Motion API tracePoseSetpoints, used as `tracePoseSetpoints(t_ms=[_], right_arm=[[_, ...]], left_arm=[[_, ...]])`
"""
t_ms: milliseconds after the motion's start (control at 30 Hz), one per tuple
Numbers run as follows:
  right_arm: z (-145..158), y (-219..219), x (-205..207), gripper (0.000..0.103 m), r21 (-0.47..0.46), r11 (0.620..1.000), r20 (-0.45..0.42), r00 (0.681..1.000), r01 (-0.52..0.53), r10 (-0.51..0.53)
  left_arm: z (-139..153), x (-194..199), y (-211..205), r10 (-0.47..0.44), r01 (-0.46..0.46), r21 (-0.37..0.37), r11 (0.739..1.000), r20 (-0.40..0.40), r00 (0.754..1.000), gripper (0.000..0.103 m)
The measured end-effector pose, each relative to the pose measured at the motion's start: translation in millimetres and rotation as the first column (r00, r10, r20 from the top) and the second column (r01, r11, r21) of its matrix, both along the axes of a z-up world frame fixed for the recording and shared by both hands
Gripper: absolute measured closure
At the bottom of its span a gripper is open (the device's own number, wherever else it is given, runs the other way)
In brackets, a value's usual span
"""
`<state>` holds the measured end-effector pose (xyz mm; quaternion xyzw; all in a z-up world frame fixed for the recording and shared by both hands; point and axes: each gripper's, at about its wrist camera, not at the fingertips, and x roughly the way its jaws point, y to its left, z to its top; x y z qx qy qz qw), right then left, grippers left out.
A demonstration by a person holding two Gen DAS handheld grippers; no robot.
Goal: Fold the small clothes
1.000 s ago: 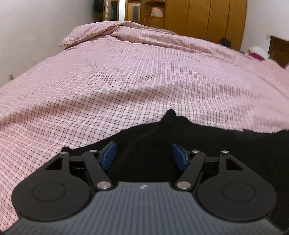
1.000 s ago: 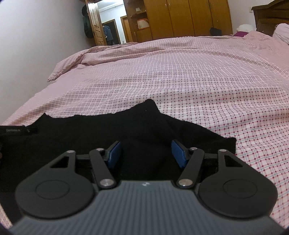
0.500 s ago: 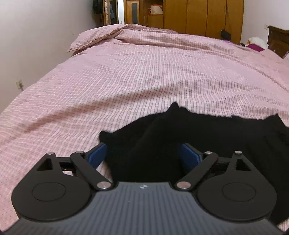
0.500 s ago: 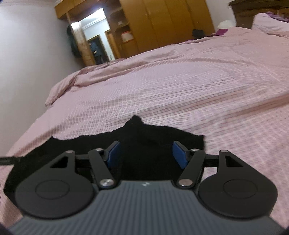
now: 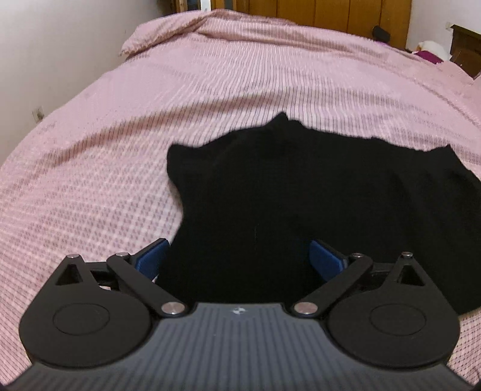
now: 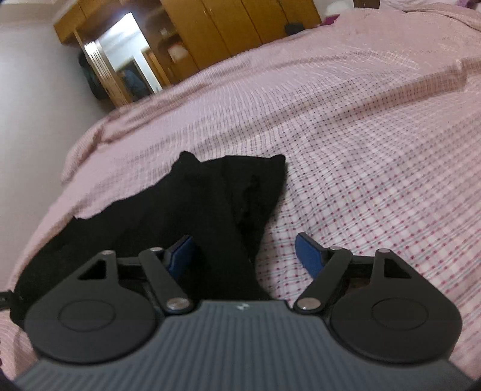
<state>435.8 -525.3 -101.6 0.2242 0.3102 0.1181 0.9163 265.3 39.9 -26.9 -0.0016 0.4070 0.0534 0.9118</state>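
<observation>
A wide bed under a pink checked cotton cover (image 5: 210,99) fills the room. Behind its far edge stand tall honey-brown wooden wardrobes (image 6: 240,24), beside a bright open doorway (image 6: 126,57) and plain white walls (image 5: 60,45).

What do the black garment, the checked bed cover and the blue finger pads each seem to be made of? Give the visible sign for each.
Black garment: soft matte fabric, likely knit; it drapes and bunches without shine.
Bed cover: thin woven cloth, probably cotton; printed pink check, soft creases.
Blue finger pads: look like rubber or soft plastic, smooth and matte; cannot tell which.

Black garment (image 5: 300,195) near edge hidden behind gripper body.
</observation>
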Motion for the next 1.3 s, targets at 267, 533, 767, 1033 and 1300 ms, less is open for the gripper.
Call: tracePoseSetpoints(t_ms=[267, 533, 767, 1033, 1300], right_arm=[[-2.4, -2.2, -2.4, 0.025, 0.065, 0.998, -0.005, 1.000, -0.026, 0.026], [-8.1, 10.5, -2.7, 0.025, 0.147, 0.984, 0.002, 0.995, -0.101, 0.101], [-11.8, 7.6, -5.2, 0.025, 0.152, 0.982, 0.018, 0.994, -0.112, 0.110], [-25.4, -19.0, -4.0, 0.066, 0.338, 0.940, -0.012, 0.998, -0.047, 0.054], [-28.7, -23.3, -2.6, 0.072, 0.400, 0.916, -0.034, 0.998, -0.029, 0.047]], left_arm=[[-8.7, 0.8, 5.9, 0.054, -0.056, -0.048, 0.997, -0.031, 0.998, 0.000], [-9.2, 1.2, 8.5, 0.058, -0.061, -0.063, 0.996, -0.041, 0.997, 0.000], [-9.1, 1.4, 8.8, 0.061, -0.064, -0.068, 0.996, -0.044, 0.997, 0.000], [-8.4, 1.7, 10.0, 0.065, -0.069, -0.072, 0.995, -0.051, 0.997, 0.000], [-8.9, 3.6, 10.1, 0.063, -0.067, -0.071, 0.995, -0.057, 0.996, 0.000]])
